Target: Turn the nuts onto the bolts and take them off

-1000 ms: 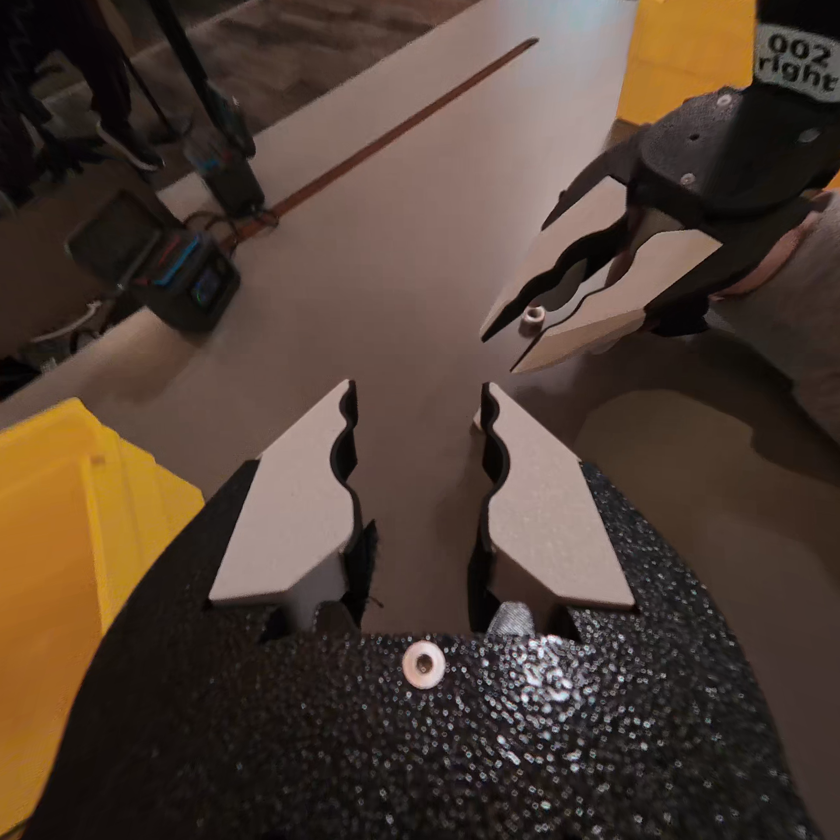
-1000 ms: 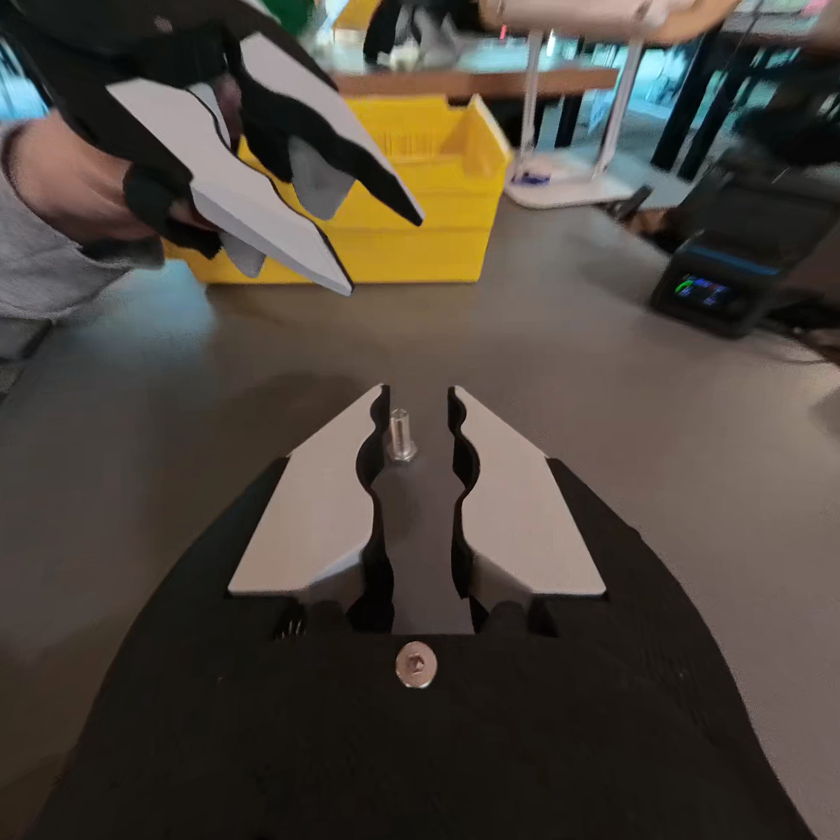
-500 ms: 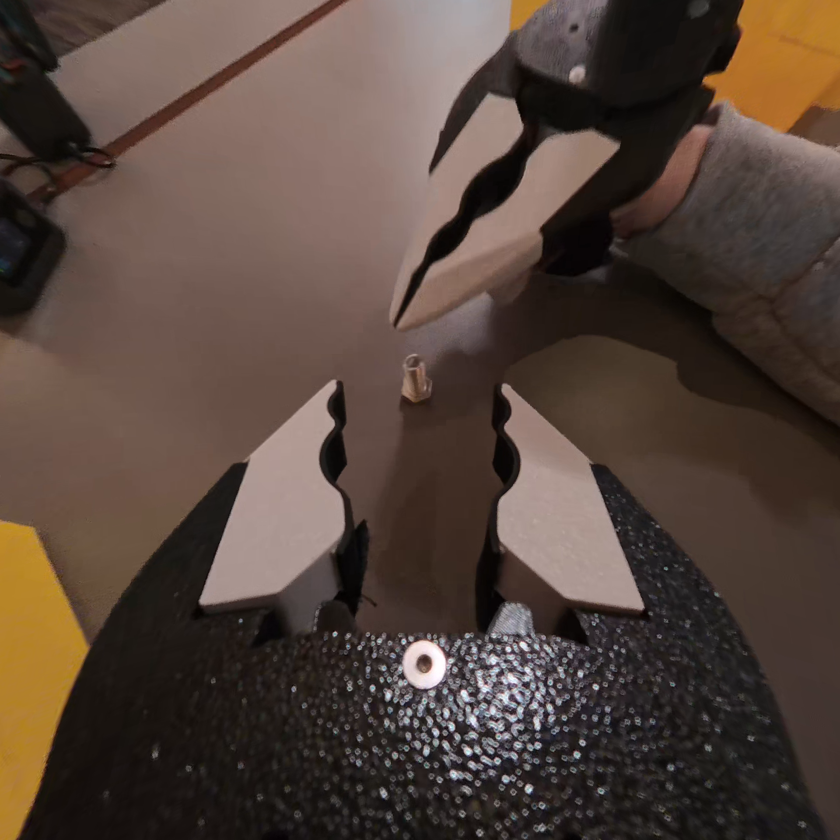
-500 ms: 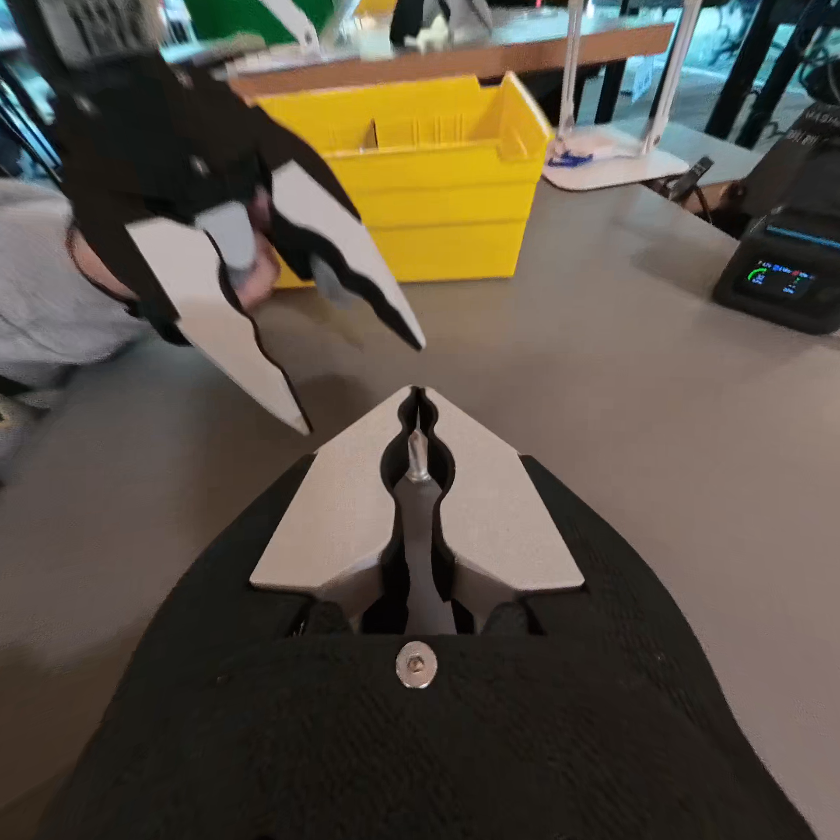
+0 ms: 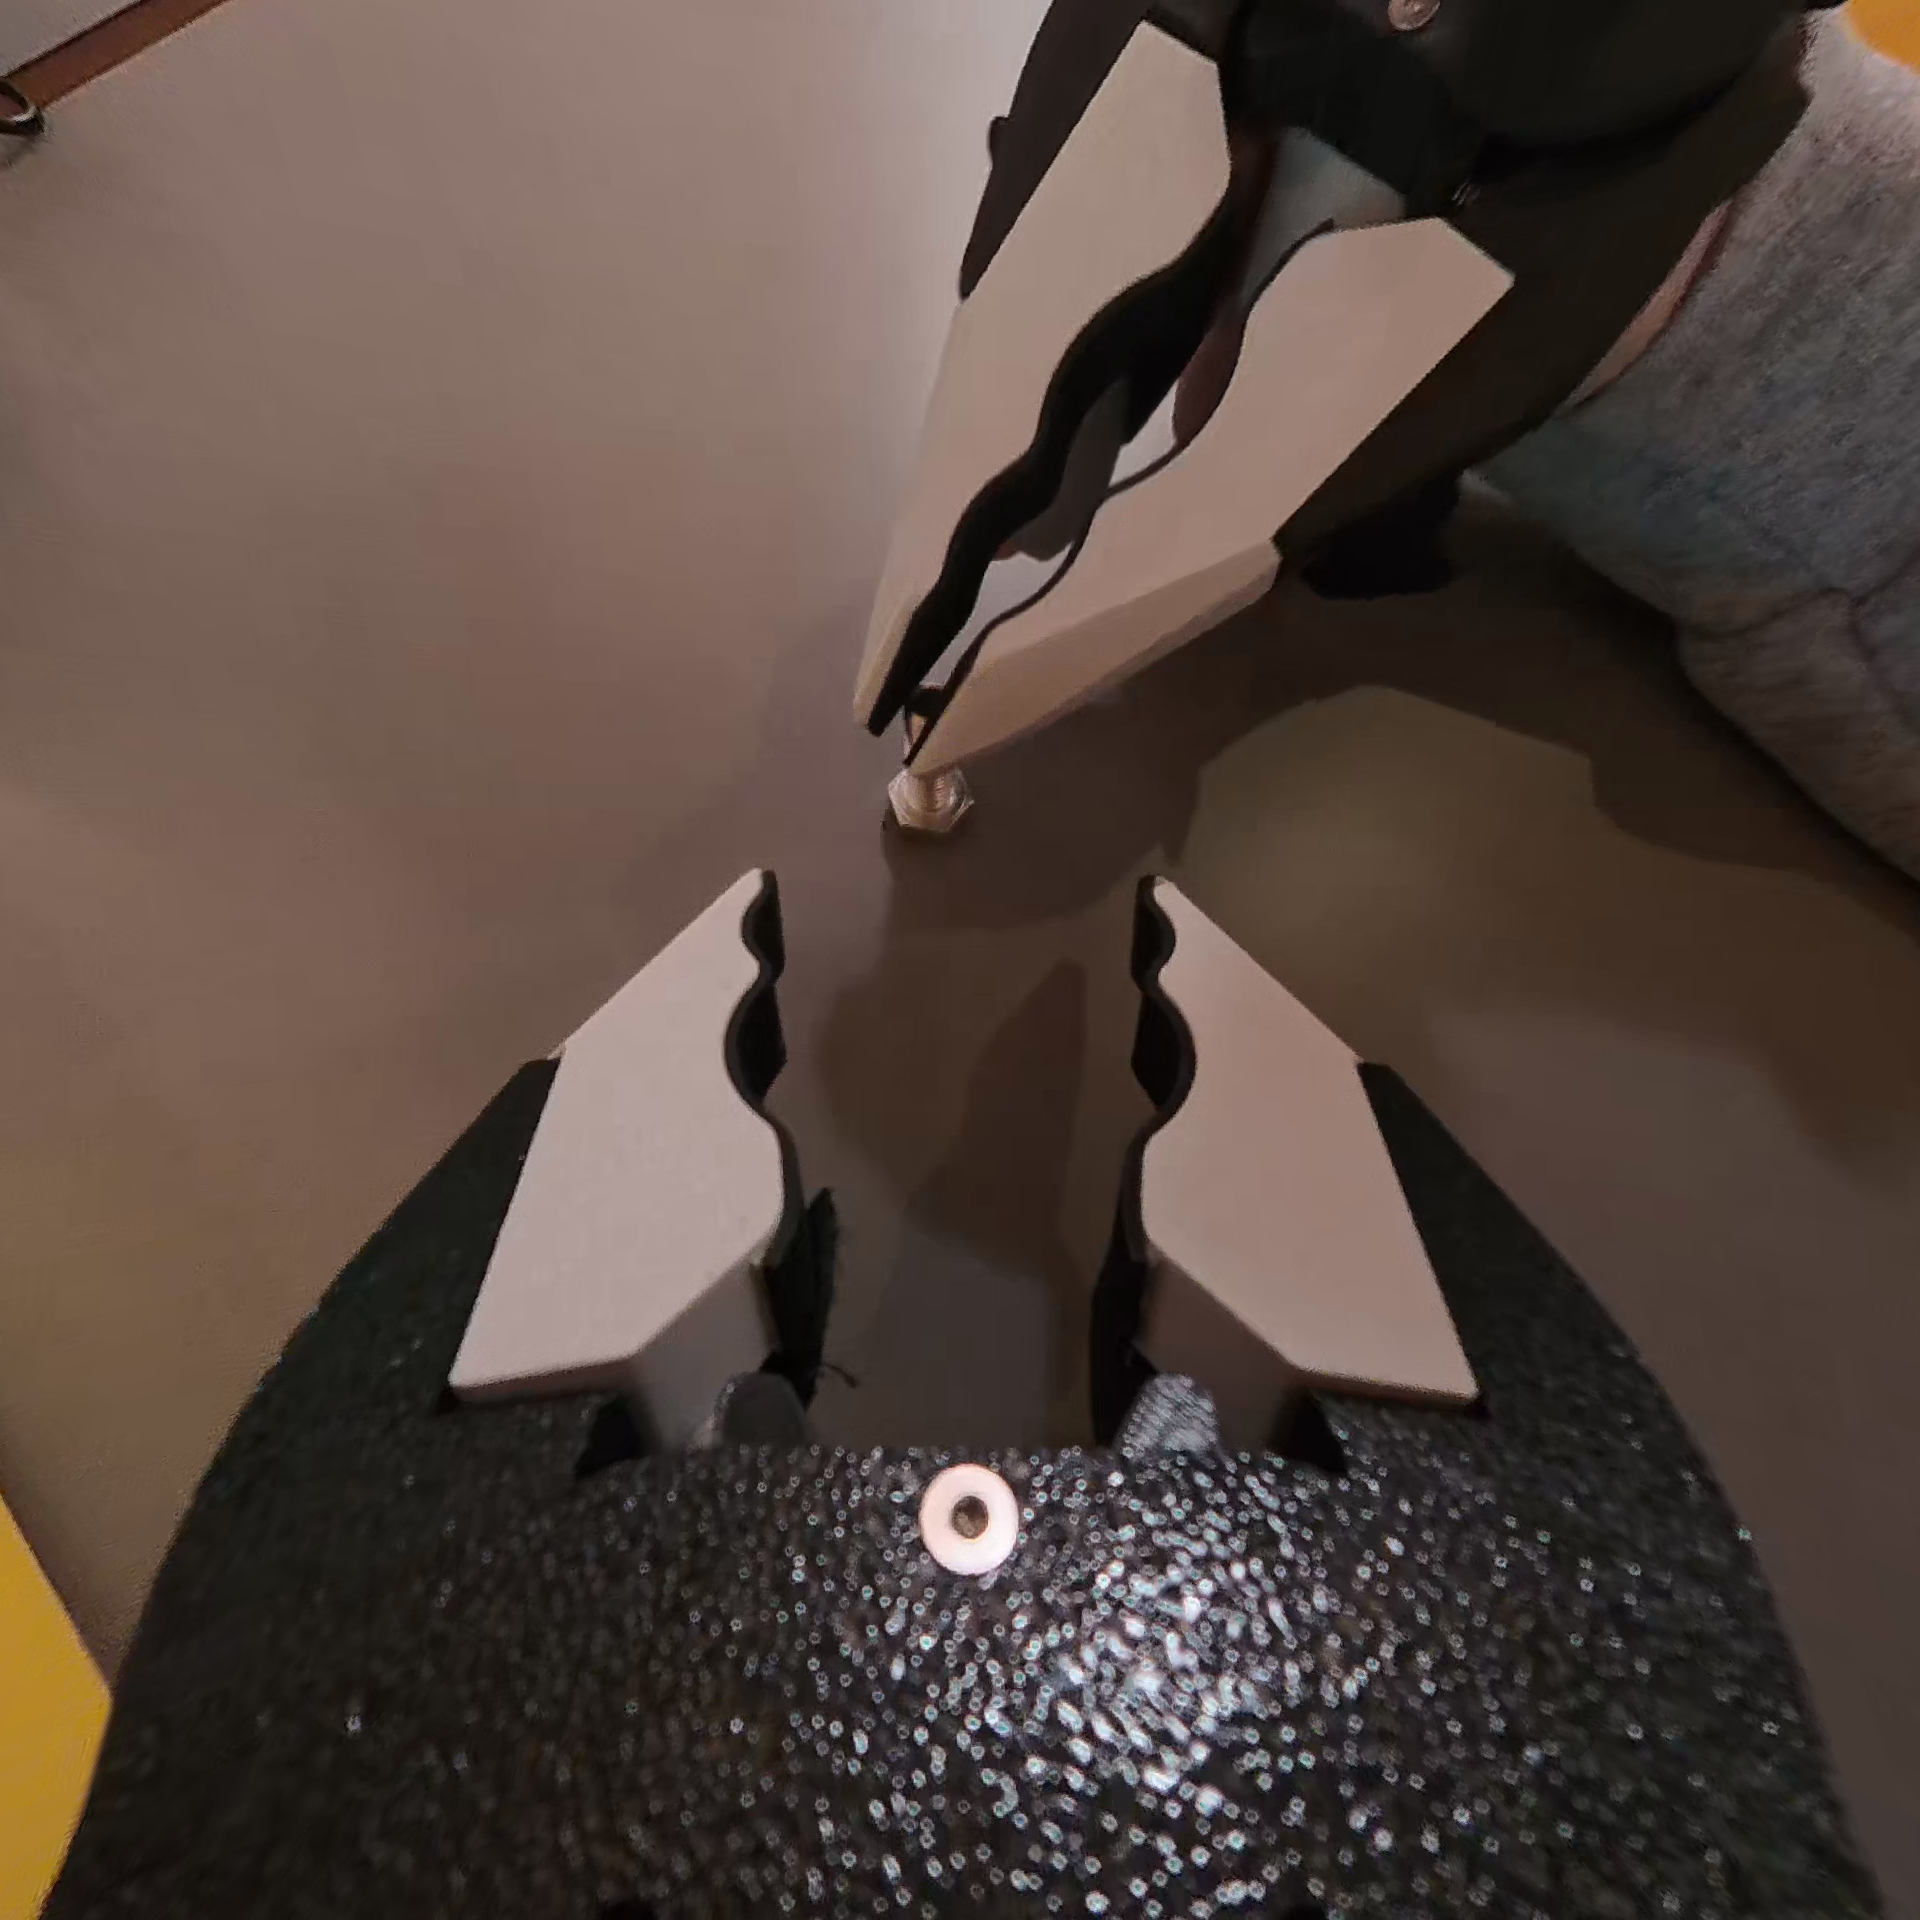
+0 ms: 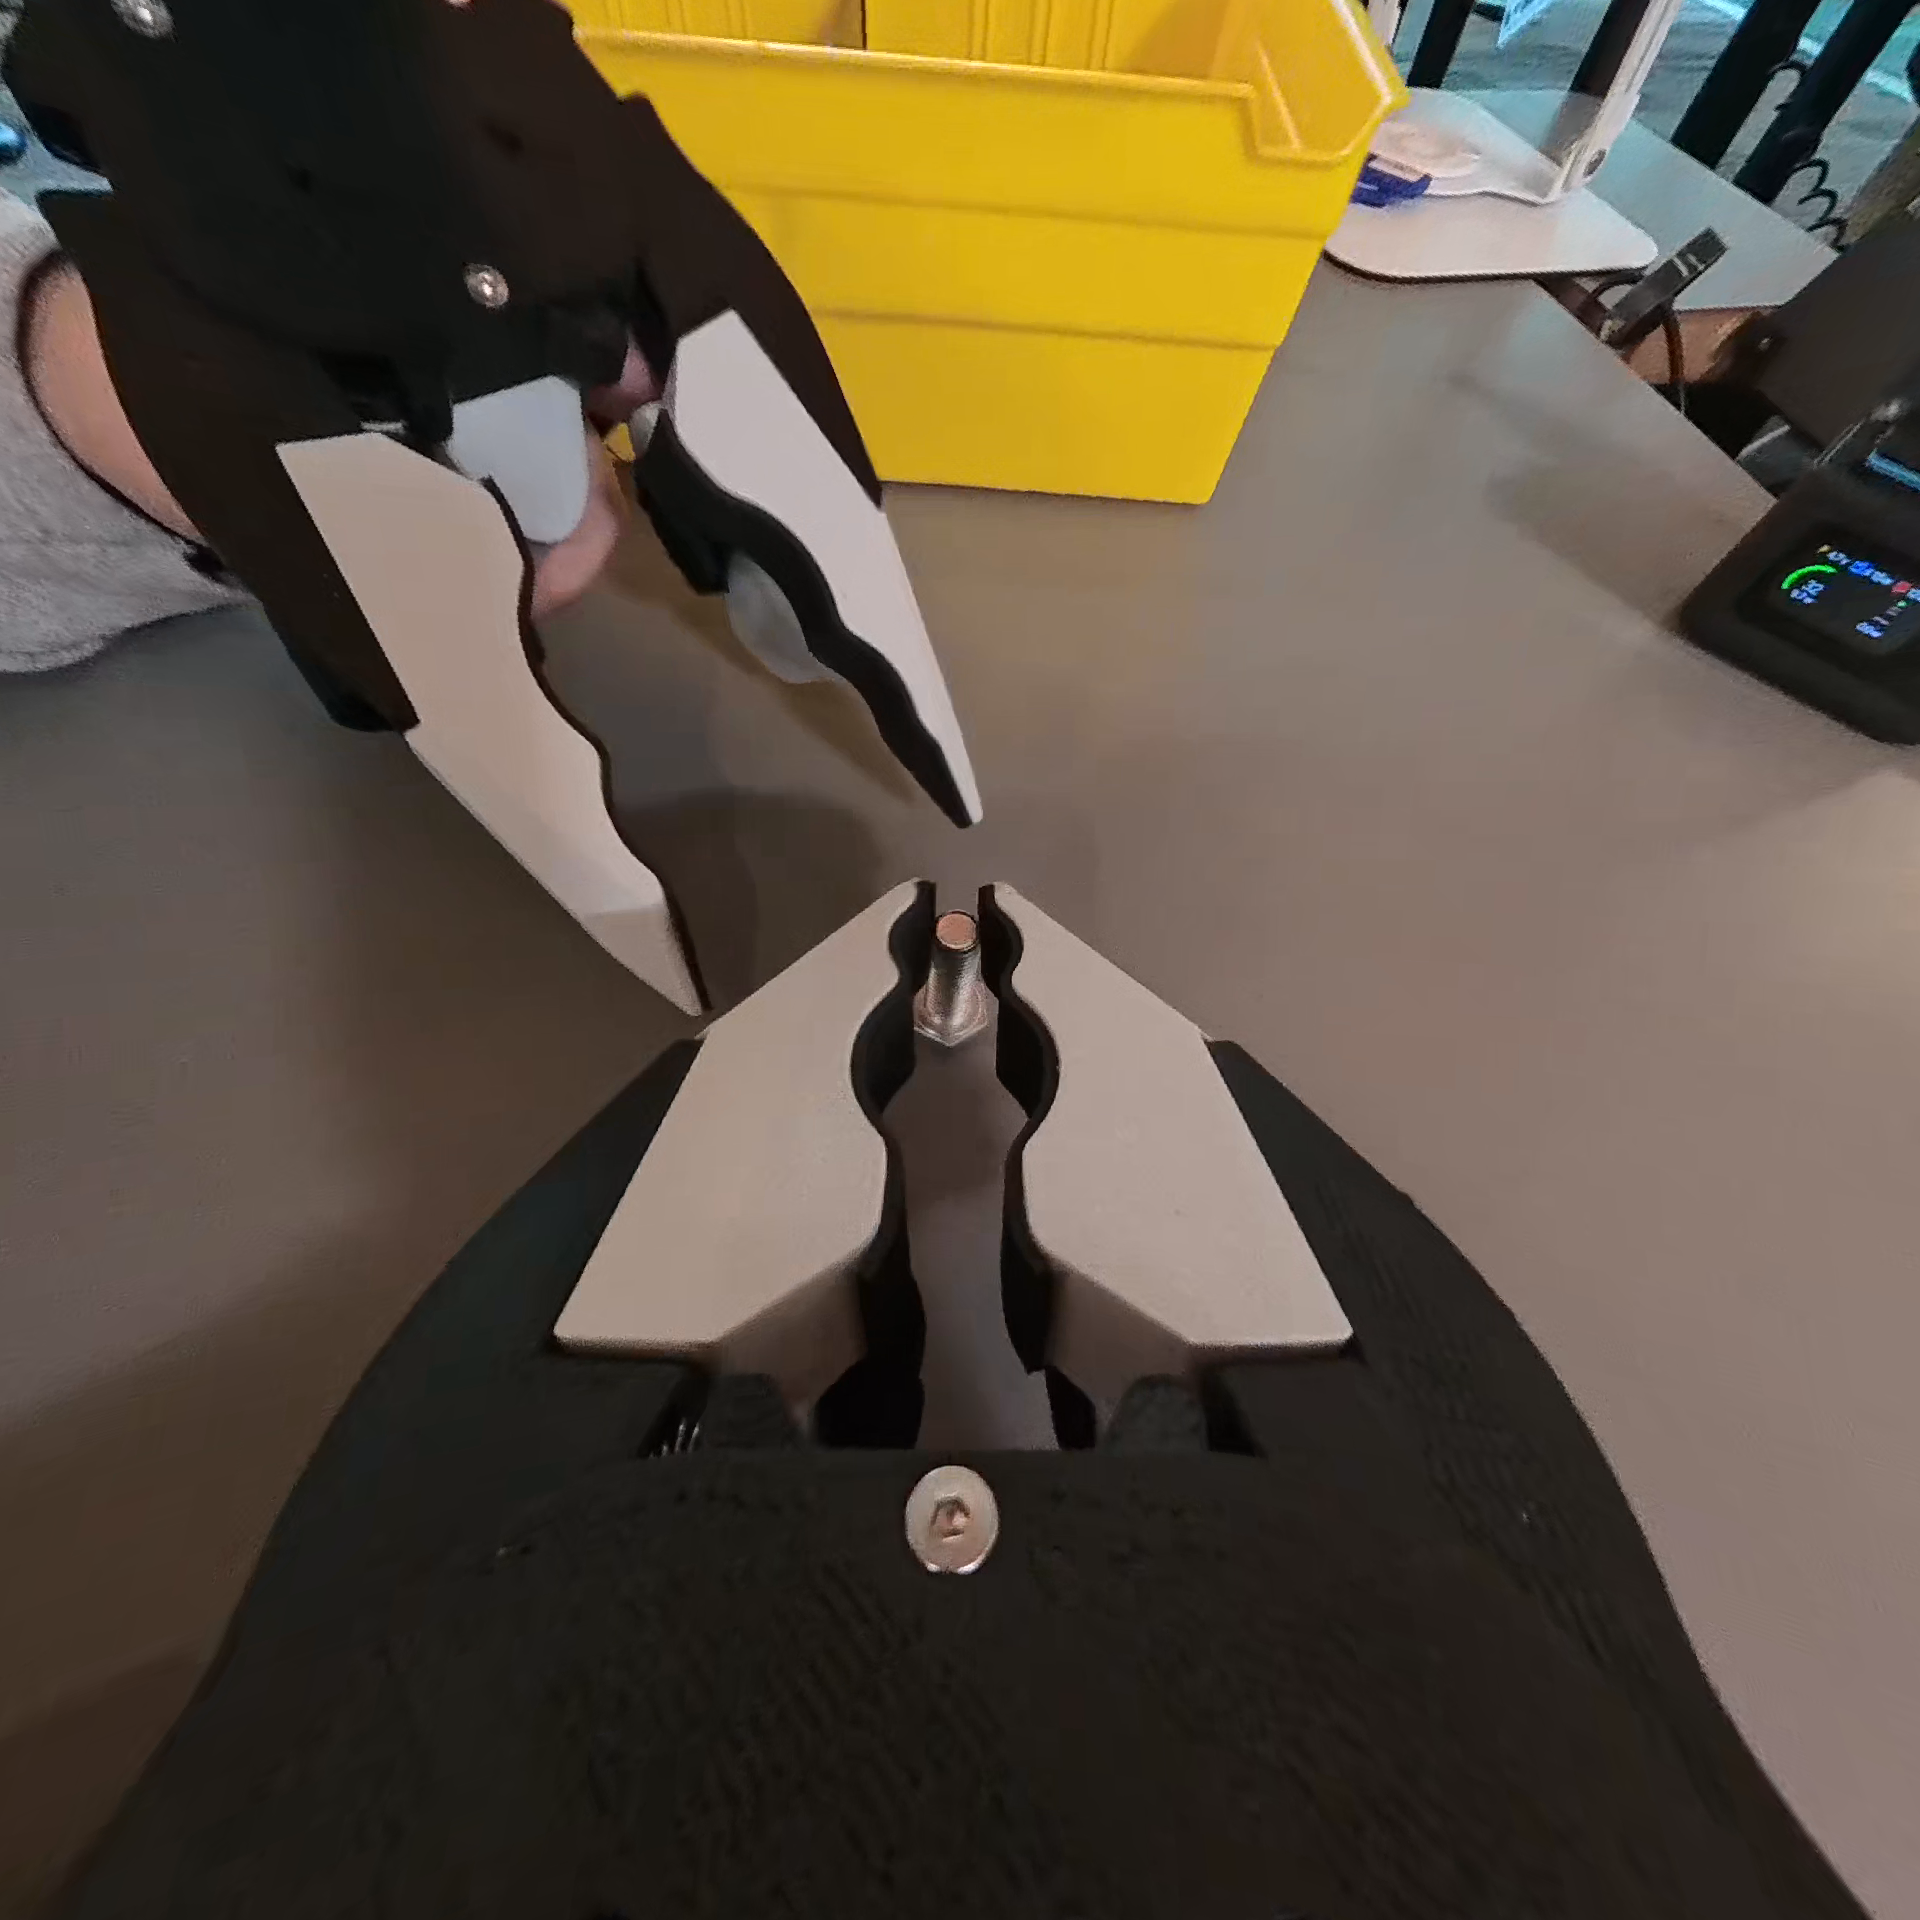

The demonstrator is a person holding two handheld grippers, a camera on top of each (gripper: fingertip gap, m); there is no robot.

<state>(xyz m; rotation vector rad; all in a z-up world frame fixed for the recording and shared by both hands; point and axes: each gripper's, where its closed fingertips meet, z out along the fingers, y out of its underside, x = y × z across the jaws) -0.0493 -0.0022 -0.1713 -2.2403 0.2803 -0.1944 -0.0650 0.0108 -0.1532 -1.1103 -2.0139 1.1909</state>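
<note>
Right wrist view: unlabelled bolt (image 6: 951, 977) between right gripper (image 6: 954, 902) fingers (image 6: 790, 1132).

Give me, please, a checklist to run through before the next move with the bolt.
1. Bolt upright on the table, hex end down: ok.
2. Right gripper closed on the bolt's threaded top: ok, it appears clamped.
3. Left gripper open and empty: ok.
4. Loose nut ready for threading: not ok, none in view.
5. Whether the hex at the bolt's base is its head or a nut: cannot tell.
6. The two grippers close together but not touching: ok.
</note>
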